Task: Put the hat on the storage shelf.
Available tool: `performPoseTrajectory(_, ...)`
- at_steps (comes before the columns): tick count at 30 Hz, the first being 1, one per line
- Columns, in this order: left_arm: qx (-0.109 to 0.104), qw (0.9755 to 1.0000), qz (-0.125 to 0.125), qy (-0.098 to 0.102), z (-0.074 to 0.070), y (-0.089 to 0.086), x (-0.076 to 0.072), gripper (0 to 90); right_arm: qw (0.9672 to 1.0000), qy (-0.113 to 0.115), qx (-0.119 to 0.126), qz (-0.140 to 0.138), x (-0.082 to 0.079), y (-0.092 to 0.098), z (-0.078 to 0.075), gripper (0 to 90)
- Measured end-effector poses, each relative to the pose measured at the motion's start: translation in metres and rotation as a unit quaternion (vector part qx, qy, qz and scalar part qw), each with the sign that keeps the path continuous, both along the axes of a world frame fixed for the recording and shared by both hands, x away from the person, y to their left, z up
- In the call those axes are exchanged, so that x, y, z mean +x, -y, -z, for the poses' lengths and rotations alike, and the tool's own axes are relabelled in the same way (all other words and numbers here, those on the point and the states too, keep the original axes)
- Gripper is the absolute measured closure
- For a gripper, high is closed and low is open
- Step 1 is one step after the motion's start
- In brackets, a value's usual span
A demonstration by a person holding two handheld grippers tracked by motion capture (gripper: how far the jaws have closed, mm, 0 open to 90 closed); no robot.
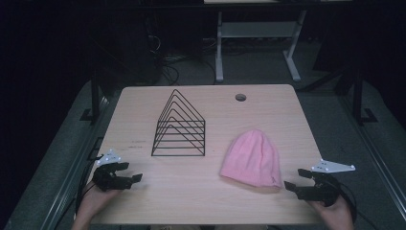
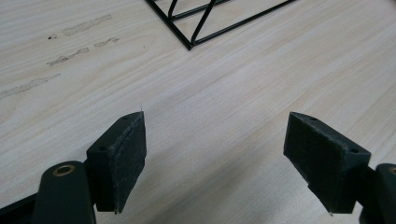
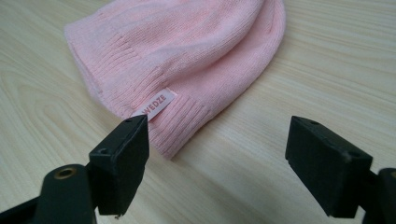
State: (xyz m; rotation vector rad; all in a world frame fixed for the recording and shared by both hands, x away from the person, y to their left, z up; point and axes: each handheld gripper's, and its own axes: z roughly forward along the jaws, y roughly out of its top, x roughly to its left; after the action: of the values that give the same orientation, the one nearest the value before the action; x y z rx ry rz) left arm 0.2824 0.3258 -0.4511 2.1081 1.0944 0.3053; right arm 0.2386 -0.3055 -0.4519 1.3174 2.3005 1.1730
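Observation:
A pink knit beanie (image 1: 252,158) lies flat on the right half of the wooden table (image 1: 201,201); in the right gripper view the beanie (image 3: 187,60) shows a small label on its ribbed cuff. A black wire rack (image 1: 179,125) of triangular frames stands left of centre, and its near corner (image 2: 189,44) shows in the left gripper view. My left gripper (image 1: 134,172) rests open at the table's near left, nothing between its jaws. My right gripper (image 1: 298,178) is open at the near right, just off the beanie's cuff corner, and holds nothing. The same gripper (image 3: 217,144) faces the cuff.
A round cable hole (image 1: 241,97) sits near the table's far edge. Faint smudges (image 2: 70,42) mark the wood left of the rack. Beyond the table stands a white desk frame (image 1: 258,43) on dark floor, with cables beside it.

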Motion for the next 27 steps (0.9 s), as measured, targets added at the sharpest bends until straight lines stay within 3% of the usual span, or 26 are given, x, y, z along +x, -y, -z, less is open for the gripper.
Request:
performPoseTrajectory(14, 0.005, 0.9999, 0.009, 0.003, 0.0, 0.004, 0.0, 20.9, 1.0, 0.005, 0.005, -0.007, -0.001, -0.002, -0.007, 18.7)
performPoseTrajectory(27, 0.008, 0.9999, 0.008, -0.002, 0.001, 0.002, 0.002, 20.9, 0.9994, 0.007, 0.014, -0.03, 0.025, -0.01, -0.022, 17.1)
